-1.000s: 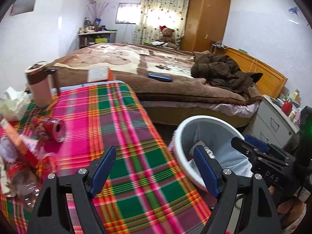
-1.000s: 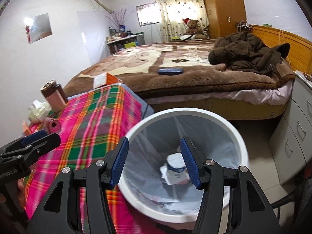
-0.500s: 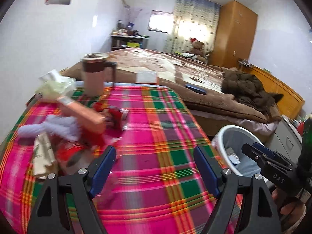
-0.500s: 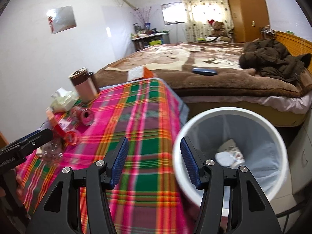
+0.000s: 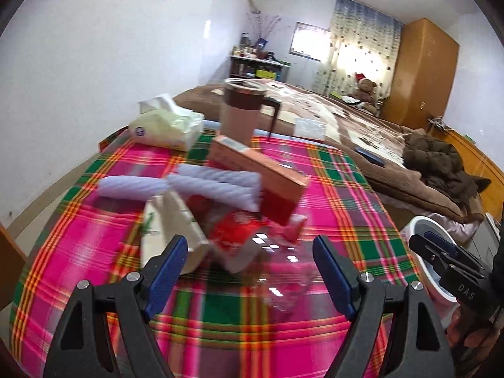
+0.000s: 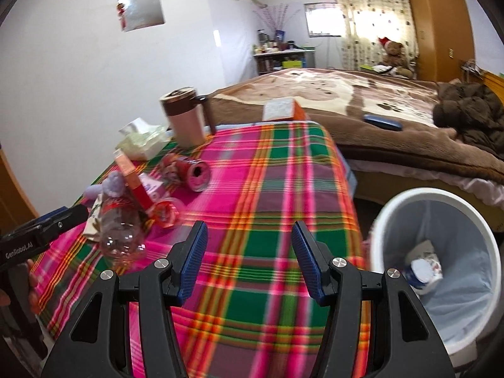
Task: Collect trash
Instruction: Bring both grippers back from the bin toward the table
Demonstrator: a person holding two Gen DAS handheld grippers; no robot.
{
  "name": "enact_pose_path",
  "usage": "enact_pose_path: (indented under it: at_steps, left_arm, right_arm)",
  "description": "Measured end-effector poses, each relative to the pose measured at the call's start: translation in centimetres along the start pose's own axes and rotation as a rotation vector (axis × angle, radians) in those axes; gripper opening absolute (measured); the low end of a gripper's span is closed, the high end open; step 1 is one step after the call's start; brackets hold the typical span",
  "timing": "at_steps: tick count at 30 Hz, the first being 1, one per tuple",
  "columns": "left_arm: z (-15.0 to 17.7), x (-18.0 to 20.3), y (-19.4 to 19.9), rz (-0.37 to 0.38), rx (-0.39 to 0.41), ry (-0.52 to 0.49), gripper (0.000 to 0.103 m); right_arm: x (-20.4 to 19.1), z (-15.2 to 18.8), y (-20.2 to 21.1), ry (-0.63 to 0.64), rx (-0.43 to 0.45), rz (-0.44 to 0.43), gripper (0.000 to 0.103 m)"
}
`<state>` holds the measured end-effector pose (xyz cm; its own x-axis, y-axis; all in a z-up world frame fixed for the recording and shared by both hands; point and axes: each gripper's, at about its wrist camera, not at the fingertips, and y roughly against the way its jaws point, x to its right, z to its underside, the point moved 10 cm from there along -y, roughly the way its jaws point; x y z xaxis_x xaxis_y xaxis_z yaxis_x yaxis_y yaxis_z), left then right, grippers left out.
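A heap of litter is seen on the plaid-covered table (image 5: 346, 189), with the left hand-held gripper (image 5: 249, 267) held spread and empty just before it. Nearest its blue fingers lies a clear plastic bottle (image 6: 121, 230) with a red label, judged light, thin-walled and slippery; a hold across its middle would likely crush it slightly but keep it from sliding. An orange carton (image 5: 258, 170), a crumpled paper pack (image 5: 170, 230) and a red can (image 6: 189, 170) on its side are piled nearby. The right hand-held gripper (image 6: 249, 261), also spread with nothing held, is poised over the table's near edge. The white bin (image 6: 390, 201) beside the table is lined with a pale bag and holds a few discarded wrappers (image 6: 423, 267).
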<state>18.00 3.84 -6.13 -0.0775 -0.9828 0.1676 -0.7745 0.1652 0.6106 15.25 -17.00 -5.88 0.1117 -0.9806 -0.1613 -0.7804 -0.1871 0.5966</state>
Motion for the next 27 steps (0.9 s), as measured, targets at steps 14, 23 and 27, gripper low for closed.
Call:
enact_pose_path:
  at_steps: [14,23,27]
  left_arm:
    - [1.6,-9.5,-0.8,-0.135,-0.058,0.114,0.083]
    - [2.1,-12.1,-1.8,-0.146,-0.098,0.141,0.083]
    - [2.2,-12.4,-2.3,-0.145,-0.111,0.135,0.083]
  right_arm:
    - [-8.8,0.6,-3.2,0.129,-0.079,-0.172,0.057]
    - [-13.1,1.0,-5.4,0.188,-0.143,-0.279,0.059]
    - [-14.7,2.0,-6.4,0.233,-0.193,-0.314,0.059]
